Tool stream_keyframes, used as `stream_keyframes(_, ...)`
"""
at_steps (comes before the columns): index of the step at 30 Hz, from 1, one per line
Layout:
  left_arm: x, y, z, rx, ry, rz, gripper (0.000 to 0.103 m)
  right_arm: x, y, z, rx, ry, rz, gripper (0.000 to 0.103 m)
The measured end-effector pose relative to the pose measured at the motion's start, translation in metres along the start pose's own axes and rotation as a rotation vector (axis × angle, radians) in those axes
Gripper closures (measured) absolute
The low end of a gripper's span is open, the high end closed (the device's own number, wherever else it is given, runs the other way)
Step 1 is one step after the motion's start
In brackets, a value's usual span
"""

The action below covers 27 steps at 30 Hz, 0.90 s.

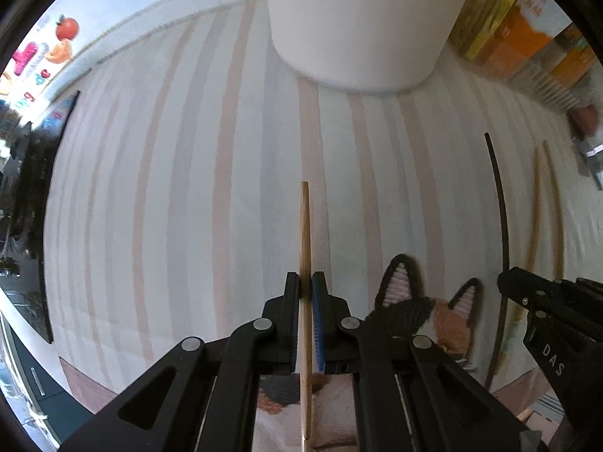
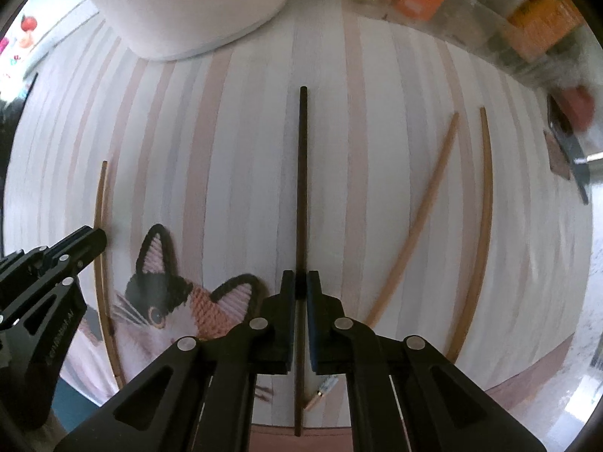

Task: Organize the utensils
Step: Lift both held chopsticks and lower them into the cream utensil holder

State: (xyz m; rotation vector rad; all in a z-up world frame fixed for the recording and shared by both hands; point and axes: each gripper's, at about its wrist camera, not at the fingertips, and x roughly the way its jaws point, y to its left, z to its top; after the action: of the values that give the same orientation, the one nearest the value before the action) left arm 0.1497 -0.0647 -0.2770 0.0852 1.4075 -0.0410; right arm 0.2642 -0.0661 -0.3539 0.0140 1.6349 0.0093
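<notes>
Right up against each lens sits a claw, and both are busy. The left claw [image 1: 306, 282] is pinched on a light wooden chopstick [image 1: 305, 226] that runs straight up the middle of the left wrist view, its tip pointing at the big white container [image 1: 354, 26] at the top centre. The right claw [image 2: 300, 282] is clamped the same way on a black chopstick [image 2: 302, 173], which also runs dead vertical through its frame, tip aimed a bit right of the white container, which sits in the upper left there [image 2: 181, 3].

So the relation that matters: both sticks lie along the fingers' axis, pointing away from the cameras toward the container. Looks like the left claw is lined up more squarely with it; the right would need to swing left. Whether either stick is lifted off the striped cloth [image 1: 169, 188] on the desk is hard to tell.

Going smaller: the cat-face mat [image 2: 169, 301] sits low in both frames, between the two claws. Two more wooden chopsticks [image 2: 418, 226] [image 2: 478, 233] lie loose on the cloth in the right half of the right wrist view, well apart from either claw, roughly parallel to the held ones. Probably next in line after these two get dropped in.
</notes>
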Motion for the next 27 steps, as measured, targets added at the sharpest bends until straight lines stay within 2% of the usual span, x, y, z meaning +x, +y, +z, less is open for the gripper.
stream_keyframes(6,-0.045,0.011,0.0,-0.001,-0.105,-0.021,0.099,-0.034,-0.016,-0.007,0.024,-0.074,0.096,0.097)
stream_keyframes(12,-0.096,0.022,0.004,-0.024,-0.222,-0.047,0.099,-0.083,-0.027,-0.011,0.006,-0.189,0.148,0.097)
stream_keyframes(15,-0.128,0.026,0.007,-0.041,-0.303,-0.07,0.099,-0.123,-0.036,-0.007,0.007,-0.262,0.179,0.097)
stream_keyframes(21,-0.217,0.029,0.025,-0.044,-0.514,-0.132,0.099,-0.196,-0.041,0.001,0.028,-0.44,0.239,0.097)
stream_keyframes(27,-0.287,0.032,0.046,-0.016,-0.64,-0.203,0.099,-0.284,-0.042,0.021,0.027,-0.613,0.305,0.097)
